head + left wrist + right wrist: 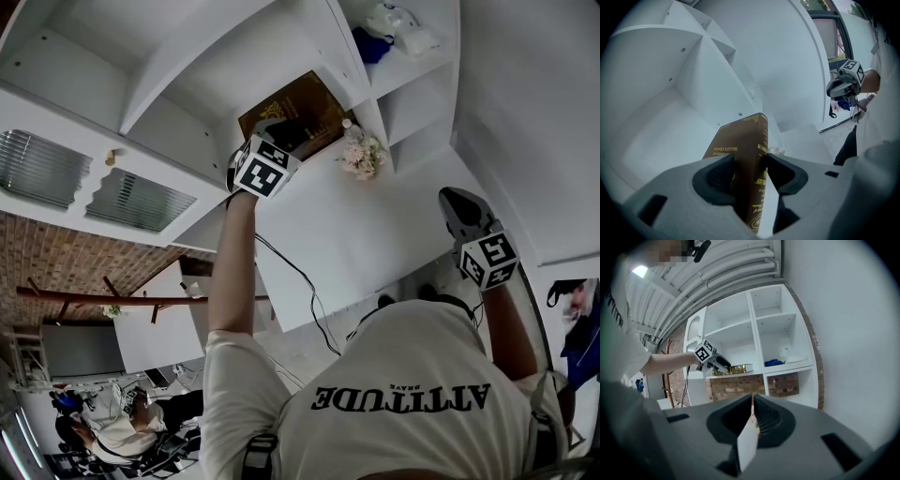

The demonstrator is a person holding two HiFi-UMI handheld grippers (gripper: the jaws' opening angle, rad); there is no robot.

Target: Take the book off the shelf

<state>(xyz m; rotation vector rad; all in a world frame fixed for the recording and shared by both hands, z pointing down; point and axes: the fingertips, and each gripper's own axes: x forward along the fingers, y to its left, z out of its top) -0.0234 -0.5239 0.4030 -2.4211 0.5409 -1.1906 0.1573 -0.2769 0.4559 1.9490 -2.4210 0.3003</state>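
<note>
The left gripper (279,129) has its fingers clenched across the thickness of the brown book (314,101), which lies in an open compartment of the white shelf (178,66), at upper centre of the head view. The book's long axis runs straight away from the fingers, deeper into the compartment, so it likely comes out by pulling back along that line. The right gripper (457,208) hangs well apart at right, fingers closed together

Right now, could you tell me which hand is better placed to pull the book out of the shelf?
Left. The left gripper is clamped on the brown book inside its shelf compartment, so it only needs to draw back. The right gripper is shut and hangs well away from the shelf.
</note>
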